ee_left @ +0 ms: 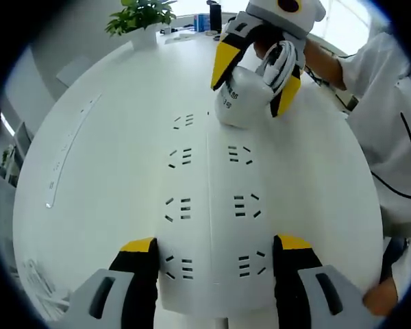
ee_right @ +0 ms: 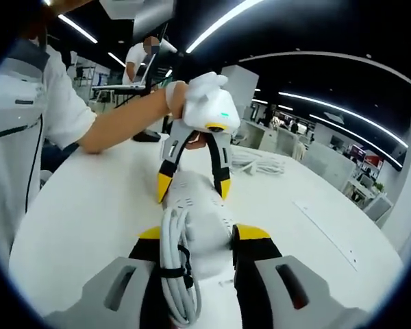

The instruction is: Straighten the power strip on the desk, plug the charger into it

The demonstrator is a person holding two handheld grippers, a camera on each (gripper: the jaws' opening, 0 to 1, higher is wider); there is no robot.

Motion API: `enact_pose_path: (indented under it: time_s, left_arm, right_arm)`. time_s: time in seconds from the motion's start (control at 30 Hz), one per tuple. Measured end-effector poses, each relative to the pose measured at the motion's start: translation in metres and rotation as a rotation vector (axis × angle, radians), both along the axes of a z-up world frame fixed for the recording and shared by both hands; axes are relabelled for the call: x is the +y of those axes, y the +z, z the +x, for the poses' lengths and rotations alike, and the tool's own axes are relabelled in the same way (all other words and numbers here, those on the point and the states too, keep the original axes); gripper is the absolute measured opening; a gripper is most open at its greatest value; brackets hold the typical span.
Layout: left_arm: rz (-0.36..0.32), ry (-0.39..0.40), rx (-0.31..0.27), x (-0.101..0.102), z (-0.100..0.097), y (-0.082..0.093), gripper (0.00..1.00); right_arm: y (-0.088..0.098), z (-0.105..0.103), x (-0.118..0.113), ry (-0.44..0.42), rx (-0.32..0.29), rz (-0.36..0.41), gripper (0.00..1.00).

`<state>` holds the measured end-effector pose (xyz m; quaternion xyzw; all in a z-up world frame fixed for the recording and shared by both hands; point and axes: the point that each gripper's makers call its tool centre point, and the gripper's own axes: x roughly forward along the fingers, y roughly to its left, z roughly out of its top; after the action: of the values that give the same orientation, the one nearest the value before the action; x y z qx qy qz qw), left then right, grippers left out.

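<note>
Large round white table [ee_left: 89,171] carries the work. On it lies the white multi-socket power strip [ee_left: 209,219], flat, socket faces up. In the left gripper view its long axis runs straight away from the camera, two columns of sockets, near end between the jaws of the left hand-held gripper [ee_left: 216,264]. Those yellow-tipped jaws stand wide apart, one at each long side of the strip; whether they press on it cannot be told.

At the strip's far end, the right hand-held gripper [ee_left: 257,86] comes down from above, jaws closed around the white block-shaped charger [ee_left: 243,99], which rests on or just above the last sockets. A bundled white cable [ee_left: 279,60] sits against the charger between the jaws.

Right gripper view: charger [ee_right: 205,226] and coiled cable [ee_right: 178,267] clamped between the jaws of the right hand-held gripper [ee_right: 195,236], with the left hand-held gripper [ee_right: 194,185] astride the strip beyond.

Green potted plant [ee_left: 140,17] at the far table edge.
</note>
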<state>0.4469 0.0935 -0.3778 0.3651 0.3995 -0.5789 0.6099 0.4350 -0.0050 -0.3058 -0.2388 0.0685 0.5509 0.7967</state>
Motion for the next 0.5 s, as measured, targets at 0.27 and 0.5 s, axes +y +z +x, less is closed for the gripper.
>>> enact_pose_path:
  time_s: [0.27, 0.5]
  left_arm:
    - [-0.003, -0.016, -0.001, -0.0015, -0.0007, 0.0004, 0.69]
    - [-0.005, -0.017, -0.001, -0.0026, -0.0026, -0.0004, 0.69]
  right_arm:
    - [-0.0001, -0.0048, -0.0006, -0.009, 0.027, -0.003, 0.30]
    - [0.0001, -0.0060, -0.0011, -0.009, 0.017, -0.013, 0.31]
